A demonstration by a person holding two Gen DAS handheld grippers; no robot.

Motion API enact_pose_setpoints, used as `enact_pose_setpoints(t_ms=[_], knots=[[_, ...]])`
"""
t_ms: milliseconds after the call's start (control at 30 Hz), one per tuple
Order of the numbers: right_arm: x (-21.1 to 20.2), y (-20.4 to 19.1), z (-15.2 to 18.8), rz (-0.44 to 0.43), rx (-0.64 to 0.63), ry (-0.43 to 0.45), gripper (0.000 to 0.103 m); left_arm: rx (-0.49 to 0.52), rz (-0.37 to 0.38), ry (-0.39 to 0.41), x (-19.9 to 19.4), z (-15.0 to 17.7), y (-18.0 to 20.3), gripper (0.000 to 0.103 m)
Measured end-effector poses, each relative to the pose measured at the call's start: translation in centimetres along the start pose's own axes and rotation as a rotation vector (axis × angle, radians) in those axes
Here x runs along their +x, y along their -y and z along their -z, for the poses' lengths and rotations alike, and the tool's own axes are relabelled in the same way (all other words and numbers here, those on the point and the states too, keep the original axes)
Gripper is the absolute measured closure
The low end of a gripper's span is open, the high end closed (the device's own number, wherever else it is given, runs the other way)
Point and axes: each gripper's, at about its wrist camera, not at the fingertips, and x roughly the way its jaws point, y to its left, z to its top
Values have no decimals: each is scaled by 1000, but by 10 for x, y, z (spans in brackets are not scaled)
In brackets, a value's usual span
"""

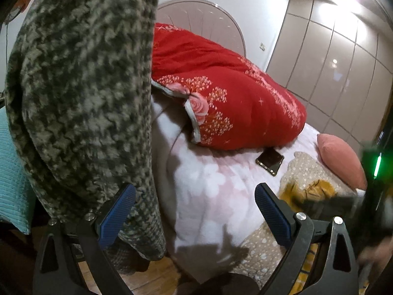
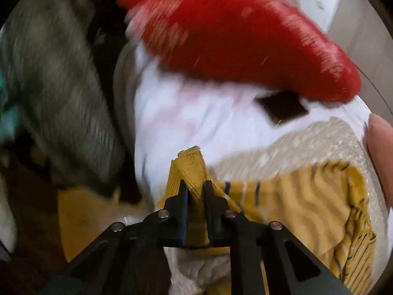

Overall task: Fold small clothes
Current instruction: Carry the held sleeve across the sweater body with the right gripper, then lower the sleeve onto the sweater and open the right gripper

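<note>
A small mustard-yellow striped garment (image 2: 307, 196) lies on a beige dotted blanket (image 2: 307, 142) on the bed. My right gripper (image 2: 196, 186) is shut on a bunched ribbed edge of the garment (image 2: 189, 167). The right wrist view is blurred by motion. In the left wrist view the garment (image 1: 316, 189) shows at the far right on the blanket (image 1: 302, 169). My left gripper (image 1: 195, 201) is open and empty, above the bed's near edge. The right gripper's dark body (image 1: 368, 196) shows blurred at the right edge.
A red floral quilt (image 1: 221, 93) is piled at the head of the bed. A dark phone (image 1: 270, 159) lies on the pink-white sheet (image 1: 208, 184). A pink pillow (image 1: 341, 159) lies right. A grey-green fuzzy sleeve (image 1: 81, 98) fills the left. Wooden floor (image 1: 152, 270) lies below.
</note>
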Motion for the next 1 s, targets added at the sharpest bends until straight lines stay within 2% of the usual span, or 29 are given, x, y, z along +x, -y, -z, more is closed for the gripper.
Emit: enact_pose_setpoints(t_ms=[133, 200, 300, 400, 500, 600, 733, 767, 800, 933, 1000], knots=[[-76, 48, -69, -51, 203, 222, 94, -5, 26, 16, -5, -5, 5, 6], [-119, 73, -89, -55, 294, 323, 94, 1, 37, 14, -5, -6, 9, 6], [-166, 113, -103, -9, 405, 426, 94, 10, 61, 7, -4, -6, 17, 6], [-192, 158, -91, 86, 499, 455, 94, 23, 74, 0, -3, -5, 24, 6], [-205, 223, -44, 209, 650, 428, 94, 33, 94, -15, 0, -4, 34, 6], [-202, 272, 11, 303, 775, 371, 94, 58, 114, -24, 1, -2, 50, 6], [-181, 344, 113, 430, 1010, 265, 94, 104, 146, -35, -3, 1, 76, 6], [-177, 354, 129, 446, 1043, 249, 94, 115, 155, -38, -3, 1, 83, 6], [-169, 369, 159, 485, 1102, 214, 94, 126, 165, -42, -3, 2, 90, 6], [-156, 396, 227, 620, 1183, 86, 92, 180, 199, -54, -3, 6, 121, 6], [-156, 401, 252, 652, 1215, 46, 90, 208, 210, -57, -1, 9, 136, 6]])
